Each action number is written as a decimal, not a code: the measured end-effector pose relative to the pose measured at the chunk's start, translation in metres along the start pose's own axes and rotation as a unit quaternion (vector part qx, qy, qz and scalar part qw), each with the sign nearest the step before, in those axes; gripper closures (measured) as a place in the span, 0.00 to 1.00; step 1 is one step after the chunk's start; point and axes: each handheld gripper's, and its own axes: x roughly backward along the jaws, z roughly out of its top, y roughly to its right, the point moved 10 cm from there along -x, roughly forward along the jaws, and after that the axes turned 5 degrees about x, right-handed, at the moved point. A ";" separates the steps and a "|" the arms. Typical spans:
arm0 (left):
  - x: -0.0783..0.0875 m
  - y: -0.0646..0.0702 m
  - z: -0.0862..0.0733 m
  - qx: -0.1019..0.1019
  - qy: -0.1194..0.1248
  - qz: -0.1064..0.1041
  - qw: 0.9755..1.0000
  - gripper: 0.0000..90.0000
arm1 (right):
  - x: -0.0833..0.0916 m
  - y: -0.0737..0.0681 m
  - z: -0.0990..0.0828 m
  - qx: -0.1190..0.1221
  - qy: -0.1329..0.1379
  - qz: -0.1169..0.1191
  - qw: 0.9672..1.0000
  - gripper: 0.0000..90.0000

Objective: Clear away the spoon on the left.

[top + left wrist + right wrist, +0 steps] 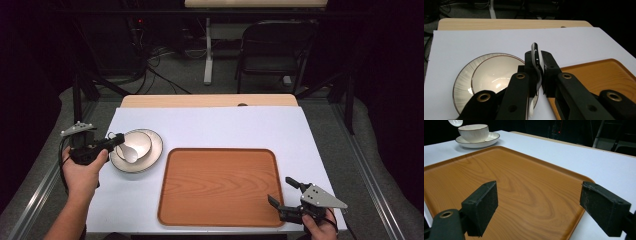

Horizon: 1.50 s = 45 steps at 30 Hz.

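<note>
From the high view we see the left hand-held gripper point(116, 141) at the left side of the bench point(215, 125), clenched on the handle of a white spoon point(128, 151). The spoon's scoop hangs over a white bowl point(139, 142), which sits on a gold-rimmed plate point(155, 152). Just to the right of the plate lies a wooden tray point(220, 185), and the plate and tray do not touch. The right hand-held gripper point(286, 192) hovers over the tray's lower right corner with its jaws spread and nothing between them.

In the left gripper view we look along the two black jaws, which stand close together and pinch the spoon point(535, 62) by its handle. The handle end pokes up past the pads, and the rest of the spoon runs down between the jaws. Below and to the left sit the bowl point(495, 75) and its plate point(462, 85), and the tray's point(599, 75) corner shows on the right.

In the right gripper view we see the two black pads point(484, 205) well apart, released, with the tray point(519, 185) lying beneath them. Far off at the upper left the bowl point(473, 132) stands on the plate point(490, 138), and the spoon's scoop point(455, 122) hangs just above the bowl's rim, clear of it.
</note>
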 end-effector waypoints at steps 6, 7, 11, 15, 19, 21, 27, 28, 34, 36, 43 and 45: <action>0.000 0.009 -0.010 -0.010 -0.011 -0.012 1.000 0.94 | 0.000 0.000 0.000 0.000 0.000 0.000 1.000 0.16; 0.000 0.010 -0.012 -0.011 -0.013 -0.014 1.000 0.94 | 0.000 0.000 0.000 -0.001 0.000 0.000 1.000 0.16; -0.003 0.018 -0.020 -0.016 -0.024 -0.024 0.999 0.94 | 0.000 0.000 0.000 -0.001 0.000 0.000 1.000 0.16; -0.005 0.027 -0.027 -0.026 -0.034 -0.035 0.998 0.94 | 0.000 0.000 0.000 -0.001 0.001 0.000 1.000 0.16; -0.010 0.038 -0.034 -0.034 -0.044 -0.047 0.997 0.94 | 0.000 0.000 0.000 -0.001 0.000 0.000 1.000 0.16; -0.013 0.044 -0.039 -0.040 -0.051 -0.054 0.996 0.94 | 0.000 0.000 0.000 0.000 0.001 0.000 1.000 0.16; -0.022 0.063 -0.054 -0.055 -0.072 -0.075 0.993 0.94 | 0.000 0.000 0.000 0.000 0.001 0.000 1.000 0.16; -0.023 0.066 -0.056 -0.057 -0.077 -0.078 0.992 0.94 | 0.000 0.000 0.000 0.000 0.001 0.000 1.000 0.16; -0.030 0.081 -0.068 -0.065 -0.091 -0.096 0.989 0.94 | 0.000 0.000 0.000 0.000 0.002 0.000 1.000 0.16; -0.032 0.086 -0.072 -0.069 -0.098 -0.103 0.987 0.94 | 0.000 0.000 0.000 0.000 0.002 0.000 1.000 0.16; -0.036 0.102 -0.088 -0.084 -0.122 -0.120 0.982 0.94 | 0.001 0.000 0.000 0.001 0.002 -0.001 1.000 0.16; -0.037 0.105 -0.092 -0.086 -0.127 -0.124 0.980 0.94 | 0.001 0.000 0.000 0.001 0.003 -0.001 1.000 0.16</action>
